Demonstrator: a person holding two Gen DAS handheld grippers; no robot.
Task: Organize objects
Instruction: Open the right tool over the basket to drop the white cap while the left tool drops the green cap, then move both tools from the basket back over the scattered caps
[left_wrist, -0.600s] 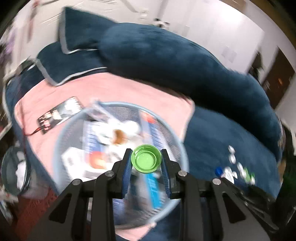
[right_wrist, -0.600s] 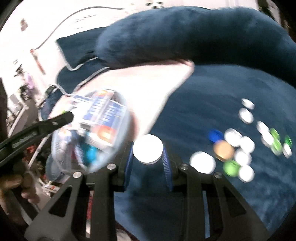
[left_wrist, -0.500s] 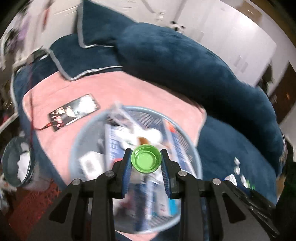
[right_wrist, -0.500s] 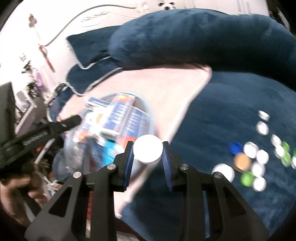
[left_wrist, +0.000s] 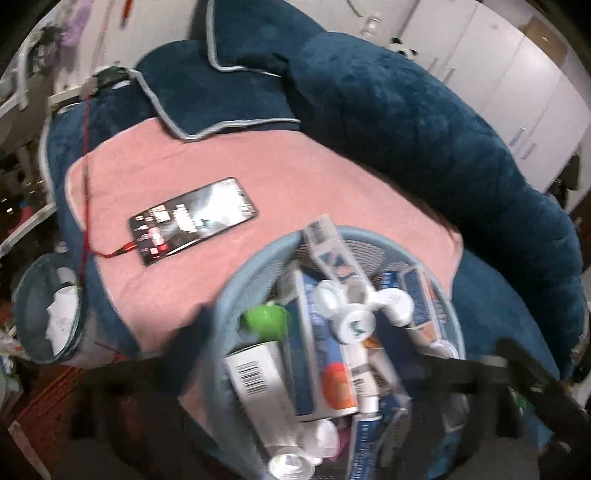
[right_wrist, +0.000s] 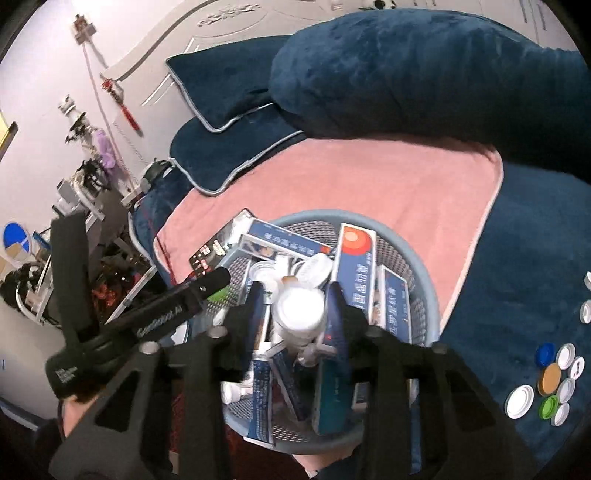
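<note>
Two fisheye wrist views above a bed, both looking down into a round blue mesh basket (left_wrist: 221, 314) resting on a pink towel (left_wrist: 295, 177).

Left view: basket filling the lower centre, crowded with blue boxes, tubes and white caps. Green cap (left_wrist: 264, 322), half a second ago pinched between the left gripper's pads, now lying loose and blurred inside the basket at its left side. Left gripper (left_wrist: 314, 354) spread wide and empty, dark fingers smeared by motion at the lower left and lower right. A phone (left_wrist: 192, 220) on a red cable lying on the towel at centre left.

Right view: right gripper (right_wrist: 297, 314) at lower centre, closed on a white cap (right_wrist: 300, 312) and poised directly over the basket (right_wrist: 428, 295). Moments earlier, this cap held above the blue blanket; now carried across to the basket. Cluster of loose caps (right_wrist: 550, 384) waiting on the blue blanket (right_wrist: 517, 258) at the lower right edge.

Meaning for the task: green cap delivered, white cap likely next to drop, the remaining caps on the blanket yet to be collected.
</note>
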